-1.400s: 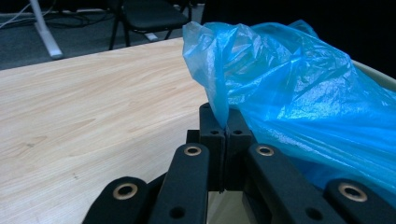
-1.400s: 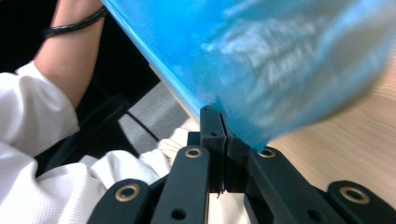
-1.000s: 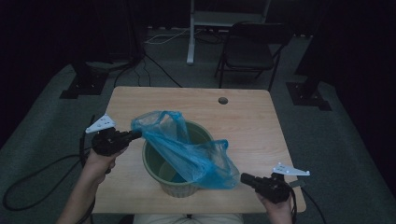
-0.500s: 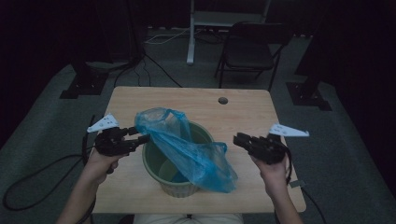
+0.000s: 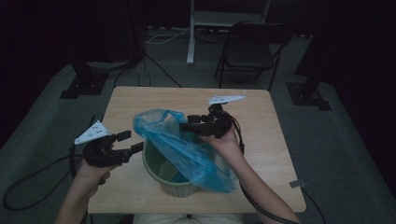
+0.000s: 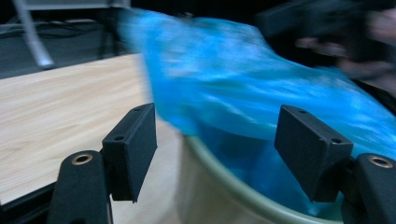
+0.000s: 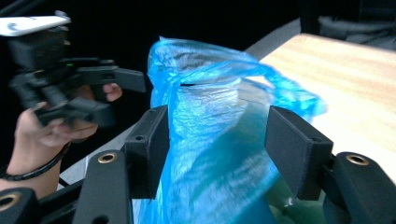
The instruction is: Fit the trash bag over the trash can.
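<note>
Dark floor and black stands surround the wooden bench (image 5: 140, 100), and a folding chair (image 5: 250, 51) stands behind it. On the bench, near your edge, you have a green bin (image 5: 175, 184) with a blue plastic bag (image 5: 187, 149) hanging partly inside it; one end of the bag rises above the far left rim, and the other end falls over the near right rim.

Your left claw (image 5: 133, 142) hovers just left of the bin, near the raised end of the bag. Its jaws have just been opening and are now spread. In the left gripper view the bag (image 6: 261, 93) and the bin rim (image 6: 243, 191) lie beyond the jaws, and I cannot tell if the pads touch the plastic.

Your right claw (image 5: 187, 126) is above the far side of the bin and points left, at the upper part of the bag. Its jaws also have just been opening and stand apart. In the right gripper view the bag (image 7: 210, 116) passes between the two pads, but they do not press on it. Your left hand (image 7: 51, 126) with its claw is visible there, farther off.
</note>
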`<action>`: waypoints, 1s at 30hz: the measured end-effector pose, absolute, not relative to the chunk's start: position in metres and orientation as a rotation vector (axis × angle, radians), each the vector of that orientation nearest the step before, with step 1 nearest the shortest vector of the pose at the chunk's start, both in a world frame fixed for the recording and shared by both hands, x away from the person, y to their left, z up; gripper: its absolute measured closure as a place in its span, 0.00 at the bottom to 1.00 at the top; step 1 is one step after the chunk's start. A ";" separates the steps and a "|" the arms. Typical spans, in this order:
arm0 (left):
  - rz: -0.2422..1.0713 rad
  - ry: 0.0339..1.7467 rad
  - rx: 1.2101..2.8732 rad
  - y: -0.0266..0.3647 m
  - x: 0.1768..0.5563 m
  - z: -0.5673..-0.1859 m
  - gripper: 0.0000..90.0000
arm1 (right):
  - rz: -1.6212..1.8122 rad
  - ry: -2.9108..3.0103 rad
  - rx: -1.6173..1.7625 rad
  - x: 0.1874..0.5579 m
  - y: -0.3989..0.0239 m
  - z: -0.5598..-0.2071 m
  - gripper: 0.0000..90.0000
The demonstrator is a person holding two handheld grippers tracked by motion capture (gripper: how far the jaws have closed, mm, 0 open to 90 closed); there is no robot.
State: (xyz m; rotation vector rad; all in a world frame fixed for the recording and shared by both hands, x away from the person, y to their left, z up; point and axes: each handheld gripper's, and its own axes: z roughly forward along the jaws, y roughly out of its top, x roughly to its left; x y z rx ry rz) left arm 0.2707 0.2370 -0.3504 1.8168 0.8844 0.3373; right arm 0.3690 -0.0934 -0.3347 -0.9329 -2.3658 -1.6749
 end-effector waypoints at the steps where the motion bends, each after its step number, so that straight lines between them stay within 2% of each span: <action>1: 0.330 0.871 1.827 0.229 0.270 -0.350 0.34 | -1.652 -2.376 -0.932 0.371 -0.089 -0.336 0.44; 4: 0.259 0.819 1.872 0.209 0.274 -0.351 0.34 | -1.558 -2.410 -0.924 0.377 -0.074 -0.343 0.44; 7: 0.225 0.805 1.927 0.191 0.281 -0.356 0.34 | -1.489 -2.441 -0.887 0.378 -0.066 -0.349 0.51; 8: 0.231 0.812 1.930 0.188 0.283 -0.358 0.34 | -1.487 -2.452 -0.866 0.376 -0.065 -0.350 0.67; 10: 0.208 0.801 1.942 0.182 0.287 -0.361 0.34 | -1.515 -2.463 -0.812 0.371 -0.065 -0.348 0.91; 11: 0.205 0.795 1.941 0.180 0.288 -0.362 0.35 | -1.526 -2.456 -0.791 0.370 -0.066 -0.348 0.98; 12: 0.191 0.787 1.936 0.180 0.289 -0.362 0.38 | -1.532 -2.458 -0.779 0.367 -0.067 -0.346 1.00; 14: 0.178 0.787 1.922 0.178 0.290 -0.361 0.39 | -1.555 -2.488 -0.767 0.362 -0.068 -0.344 1.00; 19: 0.163 0.752 1.893 0.173 0.292 -0.360 0.49 | -1.632 -2.484 -0.746 0.349 -0.071 -0.339 1.00; 20: 0.161 0.726 1.896 0.173 0.292 -0.361 0.57 | -1.644 -2.505 -0.740 0.347 -0.071 -0.338 1.00; 23: 0.178 0.736 1.875 0.175 0.292 -0.361 0.90 | -1.658 -2.530 -0.746 0.344 -0.070 -0.336 1.00; 25: 0.175 0.737 1.862 0.179 0.292 -0.361 1.00 | -1.667 -2.553 -0.764 0.344 -0.072 -0.335 1.00; 30: 0.211 0.717 1.884 0.188 0.284 -0.358 1.00 | -1.708 -2.547 -0.844 0.349 -0.087 -0.333 1.00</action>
